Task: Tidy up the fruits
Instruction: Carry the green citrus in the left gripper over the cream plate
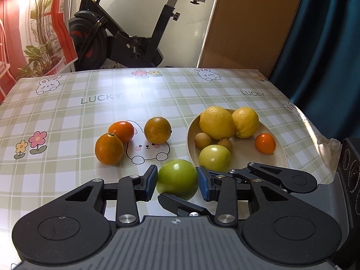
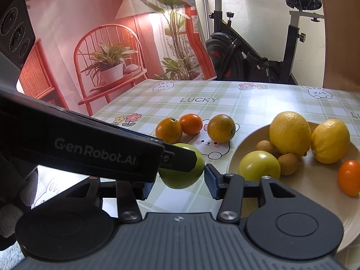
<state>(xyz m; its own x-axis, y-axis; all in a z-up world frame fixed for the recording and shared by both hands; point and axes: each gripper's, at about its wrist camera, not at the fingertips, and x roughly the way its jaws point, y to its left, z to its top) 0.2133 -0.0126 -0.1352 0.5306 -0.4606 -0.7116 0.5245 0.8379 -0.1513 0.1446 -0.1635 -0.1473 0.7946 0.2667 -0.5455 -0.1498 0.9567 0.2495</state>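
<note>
while the left gripper (image 1: 177, 182) clamps a round green apple (image 1: 177, 178) between its blue pads at the lower middle of the left wrist view, the right gripper (image 2: 177, 181) reaches toward the same fruit from the right of that frame, one of its black fingers (image 1: 265, 171) lying over the near rim of the plate and the other (image 1: 180, 202) passing under the apple. in the right wrist view the left gripper's black body crosses from the left edge and covers the apple's left side and the right gripper's left pad, so only the right blue pad (image 2: 211, 181) shows, just beside the fruit, and i cannot tell whether those tongs press on it; they stand at a middling width. the apple sits low over a glossy green-and-white checked tablecloth (image 1: 67, 117) printed with rabbits, flowers and the word lucky. to the right lies a shallow cream oval plate (image 1: 192, 135) holding two big yellow lemons (image 1: 216, 122), a yellow-green apple (image 1: 214, 158), two small brown round fruits (image 1: 203, 140) and one small orange kumquat-like fruit (image 1: 265, 143). three oranges (image 1: 109, 149) rest on the cloth at centre left, two touching, the third (image 1: 157, 130) a little apart. a black exercise bike (image 1: 126, 29) stands beyond the table's far edge.
</note>
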